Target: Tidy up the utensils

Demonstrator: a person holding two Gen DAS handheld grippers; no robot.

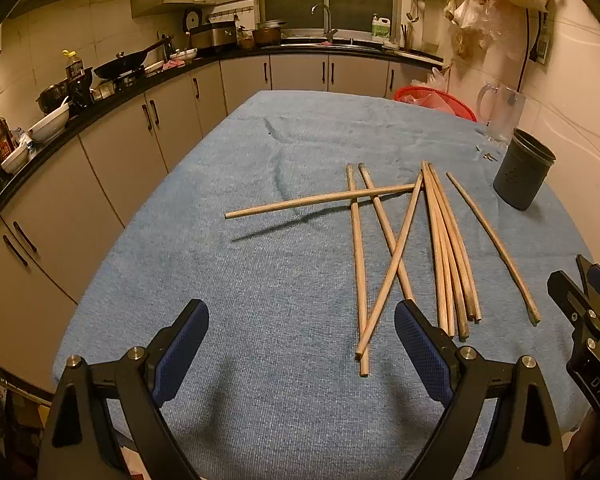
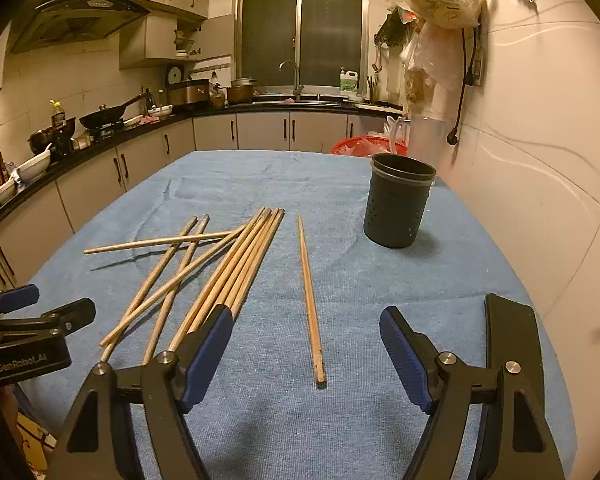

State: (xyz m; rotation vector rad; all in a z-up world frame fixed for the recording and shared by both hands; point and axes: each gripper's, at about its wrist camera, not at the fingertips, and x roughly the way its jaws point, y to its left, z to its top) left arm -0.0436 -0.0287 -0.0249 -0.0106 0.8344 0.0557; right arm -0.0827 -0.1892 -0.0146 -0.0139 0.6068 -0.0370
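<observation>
**Wooden chopsticks loose on the blue table**

From the left wrist we see our left tool (image 1: 300, 336) spread wide, gripping nothing, chopsticks (image 1: 396, 248) scattered ahead, the dark holder (image 1: 522, 170) far right.

From the right wrist, our right tool (image 2: 306, 344) gapes empty around a lone chopstick (image 2: 310, 300); the holder stands upright beyond.

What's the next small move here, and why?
Probably lower the right gripper onto the lone chopstick. Both grippers are open and empty, that stick lies apart from the crossed pile, lined up between the right fingers, and the holder stands upright just beyond it.
</observation>
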